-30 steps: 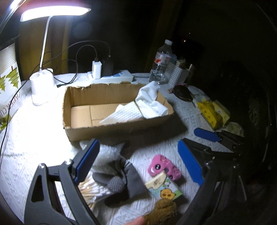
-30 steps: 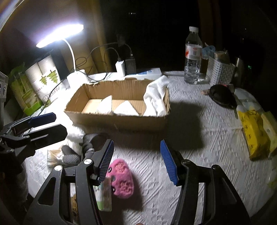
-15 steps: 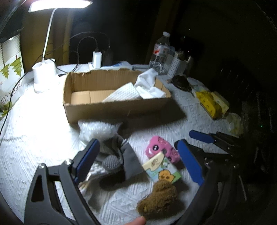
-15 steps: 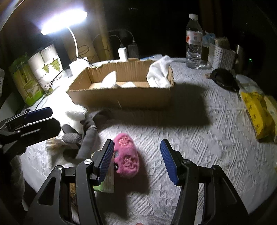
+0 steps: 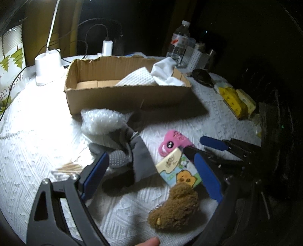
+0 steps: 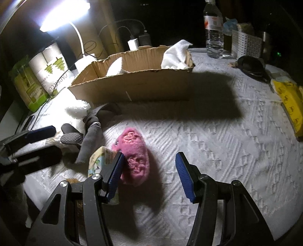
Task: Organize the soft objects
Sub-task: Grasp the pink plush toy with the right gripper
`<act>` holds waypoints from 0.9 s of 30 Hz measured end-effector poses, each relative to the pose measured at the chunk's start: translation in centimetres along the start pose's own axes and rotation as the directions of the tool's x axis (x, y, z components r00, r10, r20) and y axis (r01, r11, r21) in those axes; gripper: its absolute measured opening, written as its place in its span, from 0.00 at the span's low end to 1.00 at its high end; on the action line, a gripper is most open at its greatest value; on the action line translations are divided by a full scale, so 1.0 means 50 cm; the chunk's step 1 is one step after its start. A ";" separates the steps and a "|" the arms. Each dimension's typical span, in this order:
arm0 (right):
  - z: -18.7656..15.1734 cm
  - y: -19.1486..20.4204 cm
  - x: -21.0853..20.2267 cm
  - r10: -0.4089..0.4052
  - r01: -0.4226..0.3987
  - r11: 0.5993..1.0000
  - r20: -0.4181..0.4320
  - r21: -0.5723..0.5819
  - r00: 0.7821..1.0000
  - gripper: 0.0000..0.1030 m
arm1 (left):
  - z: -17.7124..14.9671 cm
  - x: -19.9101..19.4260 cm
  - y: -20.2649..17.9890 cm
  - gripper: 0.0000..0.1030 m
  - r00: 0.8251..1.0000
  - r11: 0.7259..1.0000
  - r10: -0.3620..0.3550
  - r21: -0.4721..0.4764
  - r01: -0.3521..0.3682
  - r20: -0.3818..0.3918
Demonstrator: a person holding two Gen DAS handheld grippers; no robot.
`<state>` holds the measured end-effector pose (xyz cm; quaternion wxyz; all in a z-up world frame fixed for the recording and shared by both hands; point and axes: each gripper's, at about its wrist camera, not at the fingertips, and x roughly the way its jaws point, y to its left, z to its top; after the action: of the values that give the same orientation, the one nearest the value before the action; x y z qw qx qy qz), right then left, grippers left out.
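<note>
A: Right gripper (image 6: 149, 174)?
B: Jaws wide, nothing between the pads. Pink plush toy (image 6: 134, 153) lies on the white tablecloth (image 6: 217, 143), touching the left blue pad; the other pad stands well apart from it.

A: Left gripper (image 5: 151, 179)?
B: Jaws wide too, holding nothing. Grey sock (image 5: 132, 151), tissue pack (image 5: 179, 171) with cartoon print and brown plush toy (image 5: 175, 207) lie between and below its 2 pads.

A: Other soft things?
B: Bubble wrap (image 5: 102, 121) just in front of the cardboard box (image 5: 128, 98). White cloth (image 5: 166, 74) draped over the box's far right corner; textured white towel (image 5: 136, 78) inside.

A: Surroundings?
B: Desk lamp (image 6: 64, 17) lit, water bottle (image 6: 214, 30) behind the box.
</note>
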<state>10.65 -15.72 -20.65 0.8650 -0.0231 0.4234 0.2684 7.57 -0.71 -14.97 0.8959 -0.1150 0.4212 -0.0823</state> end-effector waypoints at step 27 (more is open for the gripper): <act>-0.034 -0.113 -0.067 -0.008 0.003 0.998 0.082 0.063 0.997 0.39 | -0.037 0.061 -0.104 0.90 0.992 0.993 0.034 0.115 -0.020 -0.123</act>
<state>10.50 -22.51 -20.31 0.8826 0.0140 0.3958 0.2532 7.82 -6.69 -16.92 0.8740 -0.0529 0.4724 -0.1008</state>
